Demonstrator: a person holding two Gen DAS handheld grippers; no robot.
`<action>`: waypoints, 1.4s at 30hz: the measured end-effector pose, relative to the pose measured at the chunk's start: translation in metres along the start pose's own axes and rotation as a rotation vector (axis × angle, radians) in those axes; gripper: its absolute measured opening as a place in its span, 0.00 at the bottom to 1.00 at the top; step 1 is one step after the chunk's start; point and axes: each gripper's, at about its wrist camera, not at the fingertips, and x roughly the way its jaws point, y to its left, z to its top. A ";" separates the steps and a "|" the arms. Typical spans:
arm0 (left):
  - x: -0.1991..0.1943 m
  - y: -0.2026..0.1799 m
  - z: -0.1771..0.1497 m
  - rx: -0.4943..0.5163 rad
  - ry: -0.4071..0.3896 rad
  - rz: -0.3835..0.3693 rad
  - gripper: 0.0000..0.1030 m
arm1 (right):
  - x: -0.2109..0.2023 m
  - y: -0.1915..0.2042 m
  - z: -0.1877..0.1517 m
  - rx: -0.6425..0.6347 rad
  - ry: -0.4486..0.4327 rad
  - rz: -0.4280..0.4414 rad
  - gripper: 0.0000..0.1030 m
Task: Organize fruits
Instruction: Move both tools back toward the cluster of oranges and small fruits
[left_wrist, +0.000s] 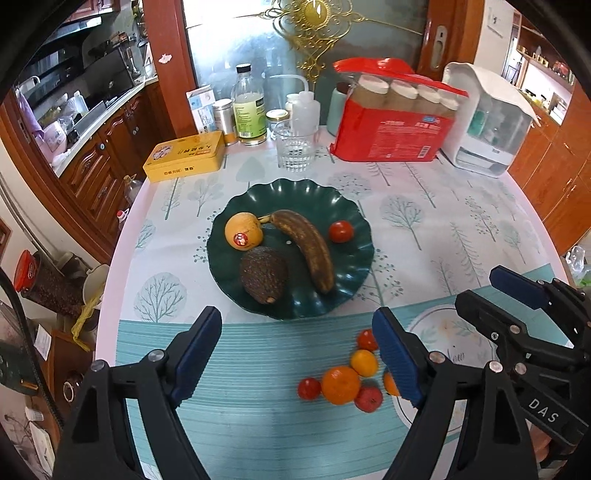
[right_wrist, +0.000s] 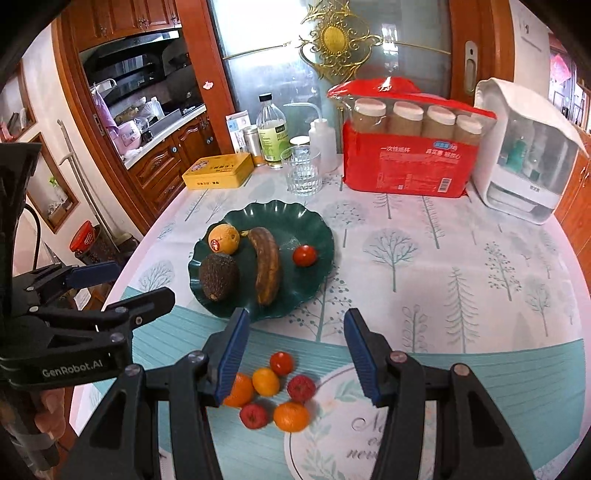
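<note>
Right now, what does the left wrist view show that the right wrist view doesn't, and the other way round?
Only the left wrist view shows the right gripper entering from the right, plus floor clutter left of the table, like a red-lidded jar. Only the right wrist view shows the left gripper entering from the left, and all six loose small fruits unobstructed. Both show the green plate holding banana, avocado, orange and tomato, with open fingers and the drinking glass behind.

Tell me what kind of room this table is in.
Most likely a home dining area beside a kitchen: wooden cabinets and counter, a range hood behind, and a tablecloth-covered table crowded with bottles and a fruit plate.
</note>
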 end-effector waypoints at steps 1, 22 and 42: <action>-0.001 -0.002 -0.001 0.000 -0.001 0.000 0.81 | -0.003 -0.001 -0.002 -0.002 -0.003 0.000 0.52; 0.012 -0.028 -0.072 0.033 0.061 0.009 0.82 | 0.000 -0.034 -0.063 0.024 0.093 0.010 0.52; 0.079 -0.017 -0.097 0.087 0.140 -0.124 0.58 | 0.073 -0.027 -0.100 0.067 0.275 0.097 0.52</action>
